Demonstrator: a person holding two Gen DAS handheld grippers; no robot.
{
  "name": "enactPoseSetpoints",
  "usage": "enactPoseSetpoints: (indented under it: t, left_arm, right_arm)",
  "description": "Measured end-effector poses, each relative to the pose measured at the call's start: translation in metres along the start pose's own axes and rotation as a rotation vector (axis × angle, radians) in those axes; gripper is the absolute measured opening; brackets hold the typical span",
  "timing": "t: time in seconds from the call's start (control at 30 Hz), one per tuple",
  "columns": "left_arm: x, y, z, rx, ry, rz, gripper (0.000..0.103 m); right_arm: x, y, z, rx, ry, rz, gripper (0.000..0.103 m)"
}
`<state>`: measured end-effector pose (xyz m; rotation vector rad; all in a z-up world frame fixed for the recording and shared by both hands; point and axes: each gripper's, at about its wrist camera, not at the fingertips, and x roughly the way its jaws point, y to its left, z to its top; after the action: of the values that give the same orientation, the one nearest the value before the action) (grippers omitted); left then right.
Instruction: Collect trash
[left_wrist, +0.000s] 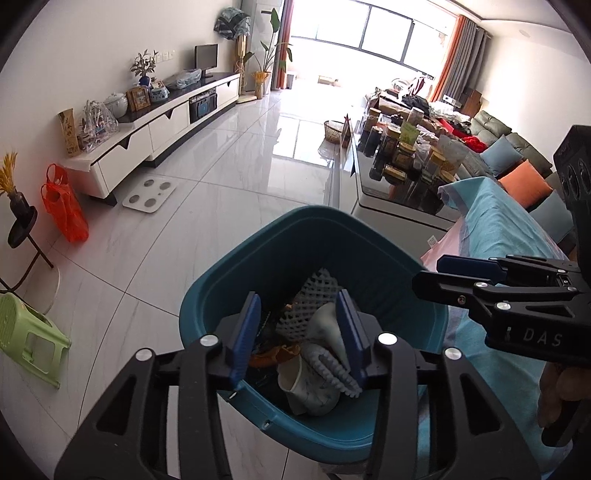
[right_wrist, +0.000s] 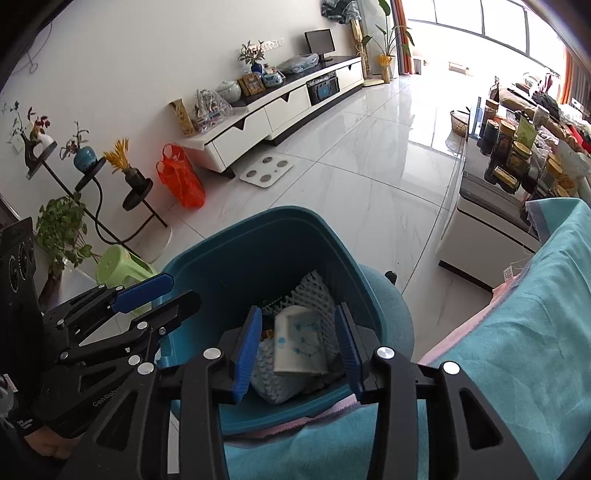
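Observation:
A teal trash bin (left_wrist: 258, 258) stands on the floor beside the cloth-covered edge. Inside it lie a white paper cup (left_wrist: 310, 391), a white foam net (left_wrist: 314, 302), a grey ribbed foam sleeve (left_wrist: 332, 365) and orange peel (left_wrist: 284, 350). My left gripper (left_wrist: 298, 299) hangs over the bin's mouth, open, its blue pads clear of the trash below. My right gripper (right_wrist: 298, 310) is open above the same bin (right_wrist: 221, 266), over a white packet with blue dots (right_wrist: 299, 343). Each gripper shows in the other's view: the right gripper (left_wrist: 430, 275) and the left gripper (right_wrist: 183, 288).
A turquoise and pink cloth (right_wrist: 517, 332) covers the surface at the right. A coffee table with several jars (left_wrist: 399, 155) stands beyond it. On the tiled floor to the left are a green stool (left_wrist: 29, 336), an orange bag (left_wrist: 64, 206) and a white scale (left_wrist: 149, 194).

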<state>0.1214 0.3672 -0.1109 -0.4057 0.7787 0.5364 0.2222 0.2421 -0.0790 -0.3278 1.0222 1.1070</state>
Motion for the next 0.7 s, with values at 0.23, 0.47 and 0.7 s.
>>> enactPoseSetpoints:
  t: [0.23, 0.47, 0.7]
  left_arm:
    - [-0.022, -0.005, 0.007, 0.005, -0.051, -0.011, 0.062]
    - [-0.048, -0.008, 0.008, 0.0, -0.103, -0.016, 0.081]
    - [-0.079, -0.016, 0.008, -0.007, -0.167, -0.038, 0.097]
  right_arm:
    - [-0.027, -0.005, -0.01, 0.049, -0.081, 0.05, 0.052]
    - [-0.054, -0.006, -0.02, 0.067, -0.17, 0.046, 0.07]
    - [-0.087, -0.007, -0.033, 0.055, -0.282, -0.02, 0.095]
